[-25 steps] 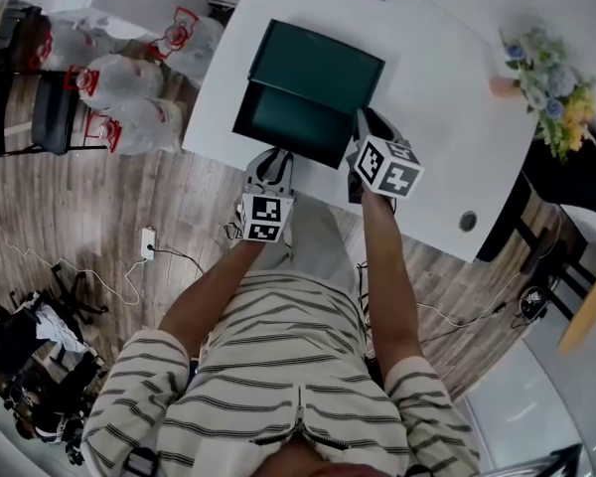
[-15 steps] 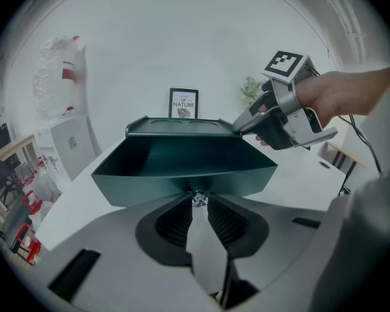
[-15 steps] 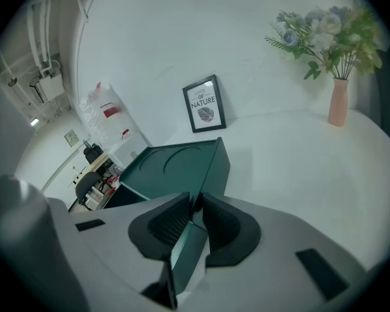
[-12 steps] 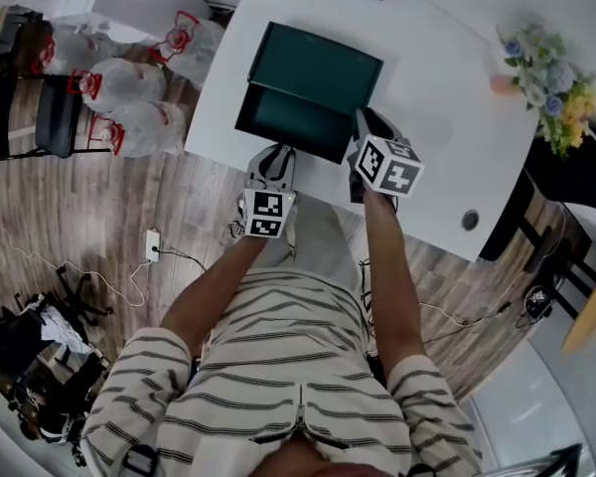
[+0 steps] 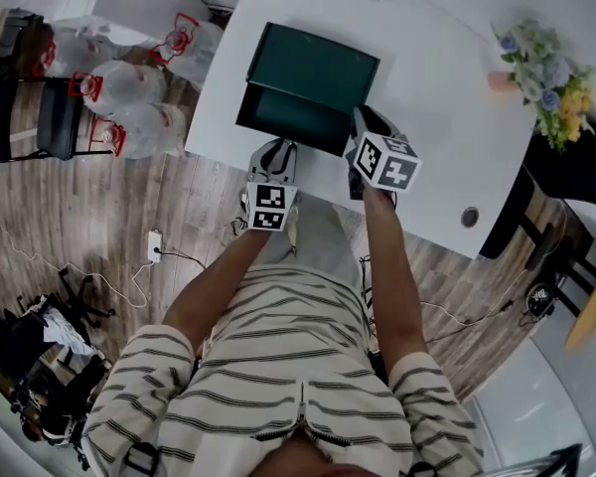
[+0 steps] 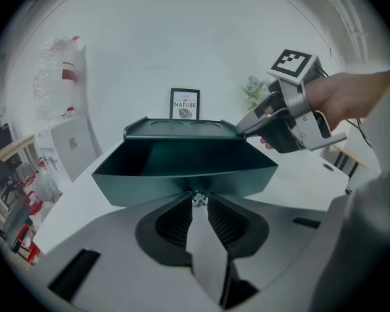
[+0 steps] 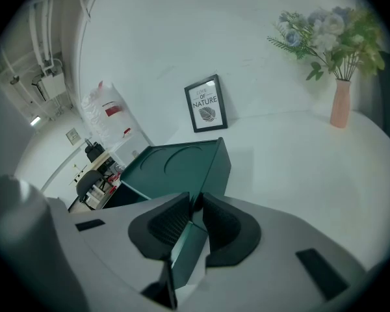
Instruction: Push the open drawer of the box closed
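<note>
White table (image 5: 437, 97): box (image 5: 318, 68) drawer knob (image 6: 199, 199) pinched between left gripper (image 6: 199, 205) fingers (image 6: 174, 223).

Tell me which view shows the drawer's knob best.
The left gripper view: the small glittery knob on the green drawer front sits between the fingers of the left gripper. In the head view that gripper covers it; the right gripper view shows only the box top and side, no knob.

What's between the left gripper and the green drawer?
Only a small shiny knob on the drawer, right between the jaw tips of the left gripper. The left gripper view shows it.
</note>
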`<state>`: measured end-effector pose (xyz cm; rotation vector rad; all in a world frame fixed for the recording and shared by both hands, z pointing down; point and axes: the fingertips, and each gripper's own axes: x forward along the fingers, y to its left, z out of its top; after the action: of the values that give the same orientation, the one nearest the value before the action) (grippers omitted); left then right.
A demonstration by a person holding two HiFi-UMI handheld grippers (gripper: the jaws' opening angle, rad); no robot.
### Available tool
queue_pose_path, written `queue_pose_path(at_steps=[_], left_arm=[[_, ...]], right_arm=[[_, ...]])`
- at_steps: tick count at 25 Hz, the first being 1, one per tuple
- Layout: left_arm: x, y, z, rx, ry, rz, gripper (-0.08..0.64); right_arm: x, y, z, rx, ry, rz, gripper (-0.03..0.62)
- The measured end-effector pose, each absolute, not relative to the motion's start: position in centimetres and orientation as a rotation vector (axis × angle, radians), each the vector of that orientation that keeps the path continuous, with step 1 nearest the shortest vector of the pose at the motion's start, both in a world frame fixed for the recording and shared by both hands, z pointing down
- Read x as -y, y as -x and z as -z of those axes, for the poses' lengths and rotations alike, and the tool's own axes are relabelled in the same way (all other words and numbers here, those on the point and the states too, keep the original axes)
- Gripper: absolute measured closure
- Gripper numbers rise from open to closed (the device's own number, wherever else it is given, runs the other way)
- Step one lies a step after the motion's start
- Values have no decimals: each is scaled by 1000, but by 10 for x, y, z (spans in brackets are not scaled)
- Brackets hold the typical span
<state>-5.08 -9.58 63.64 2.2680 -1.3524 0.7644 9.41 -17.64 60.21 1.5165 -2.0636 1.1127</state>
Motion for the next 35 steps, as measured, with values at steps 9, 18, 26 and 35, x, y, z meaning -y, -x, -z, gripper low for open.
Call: queue_pose_path(at_steps=[9, 18, 26, 35], left_arm=[[104, 49, -634, 1361, -2265, -746, 486], [114, 45, -633, 1352, -2277, -751, 486], [124, 48, -632, 1360, -2276, -746, 486], [133, 44, -634, 1364, -2268, -739, 486]], right_arm=[[176, -94, -602, 2066, -1503, -1090, 517], [177, -94, -601, 2068, -1498, -1093, 515], [177, -92, -601, 2066, -1502, -1093, 515], [177, -92, -602, 2062, -1497, -1094, 515]])
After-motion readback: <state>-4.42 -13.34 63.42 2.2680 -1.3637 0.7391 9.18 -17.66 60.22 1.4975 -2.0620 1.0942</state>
